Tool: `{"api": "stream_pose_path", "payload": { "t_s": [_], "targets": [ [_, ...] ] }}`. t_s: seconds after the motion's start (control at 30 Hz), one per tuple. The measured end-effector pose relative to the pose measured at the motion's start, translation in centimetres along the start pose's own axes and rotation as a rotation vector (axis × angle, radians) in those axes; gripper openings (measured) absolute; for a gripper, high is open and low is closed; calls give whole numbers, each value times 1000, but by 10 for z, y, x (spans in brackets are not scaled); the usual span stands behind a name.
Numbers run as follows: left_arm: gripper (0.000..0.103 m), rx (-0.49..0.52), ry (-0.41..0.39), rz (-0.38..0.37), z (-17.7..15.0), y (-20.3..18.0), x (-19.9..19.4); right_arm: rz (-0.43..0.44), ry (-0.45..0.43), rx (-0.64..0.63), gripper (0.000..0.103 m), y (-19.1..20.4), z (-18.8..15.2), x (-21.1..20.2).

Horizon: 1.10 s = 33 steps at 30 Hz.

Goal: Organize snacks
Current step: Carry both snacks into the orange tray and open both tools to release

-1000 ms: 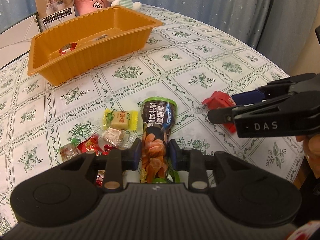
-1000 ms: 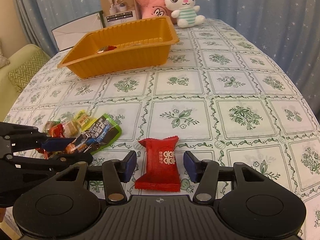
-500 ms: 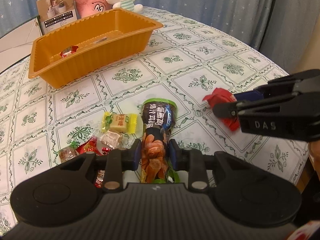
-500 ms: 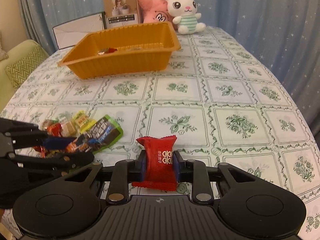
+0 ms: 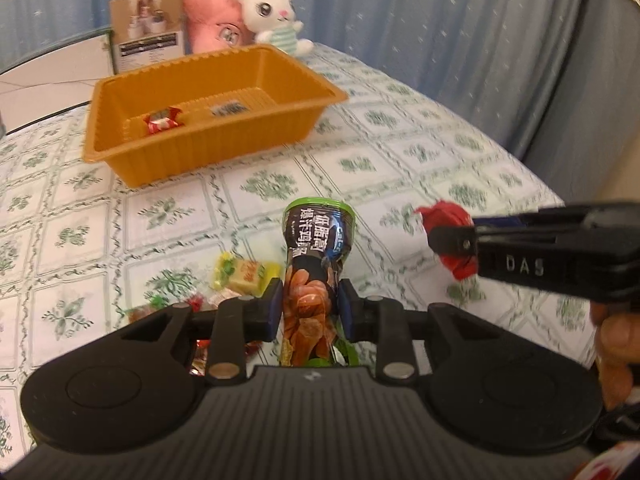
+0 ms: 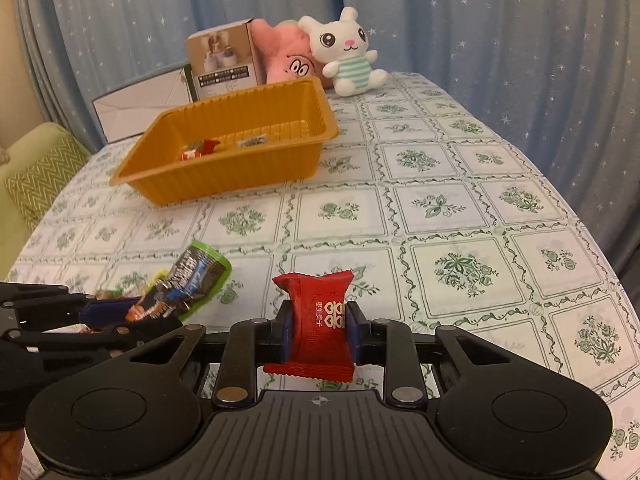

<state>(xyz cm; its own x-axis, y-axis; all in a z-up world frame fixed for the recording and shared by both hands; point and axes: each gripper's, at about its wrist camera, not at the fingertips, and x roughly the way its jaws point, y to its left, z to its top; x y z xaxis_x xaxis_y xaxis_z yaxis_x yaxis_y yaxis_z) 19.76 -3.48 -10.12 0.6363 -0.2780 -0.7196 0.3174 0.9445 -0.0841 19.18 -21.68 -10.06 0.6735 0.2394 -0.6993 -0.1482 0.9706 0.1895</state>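
Observation:
My left gripper (image 5: 310,312) is shut on a dark snack packet with a green rim (image 5: 316,264) and holds it above the tablecloth; the packet also shows in the right wrist view (image 6: 188,284). My right gripper (image 6: 318,330) is shut on a red candy packet (image 6: 318,320), lifted off the table; the packet shows in the left wrist view (image 5: 450,224). The orange tray (image 5: 208,140) stands further back and holds a red-wrapped candy (image 5: 162,120) and a small dark packet (image 5: 228,109). It also shows in the right wrist view (image 6: 224,176).
Several loose candies (image 5: 240,276) lie on the tablecloth under my left gripper. A cardboard box (image 6: 222,62), a pink plush (image 6: 288,60) and a white rabbit plush (image 6: 348,56) stand behind the tray. A white box (image 6: 140,106) sits at the table's far left edge.
My right gripper closed on the red candy packet and lifted it. My left gripper raised the dark snack packet off the table. Both moved nearer the tray.

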Motion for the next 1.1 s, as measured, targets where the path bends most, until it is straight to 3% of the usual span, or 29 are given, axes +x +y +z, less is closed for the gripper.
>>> {"api": "stream_pose_path", "payload": {
  "t_s": [0.5, 0.73, 1.1],
  "targets": [
    [26, -46, -118, 106, 80, 45, -18, 68, -105, -10, 27, 17, 65, 5],
    [26, -125, -147, 138, 116, 87, 2, 83, -132, -41, 27, 24, 108, 34],
    [26, -220, -145, 184, 140, 123, 38, 105, -142, -58, 27, 33, 155, 90]
  ]
}}
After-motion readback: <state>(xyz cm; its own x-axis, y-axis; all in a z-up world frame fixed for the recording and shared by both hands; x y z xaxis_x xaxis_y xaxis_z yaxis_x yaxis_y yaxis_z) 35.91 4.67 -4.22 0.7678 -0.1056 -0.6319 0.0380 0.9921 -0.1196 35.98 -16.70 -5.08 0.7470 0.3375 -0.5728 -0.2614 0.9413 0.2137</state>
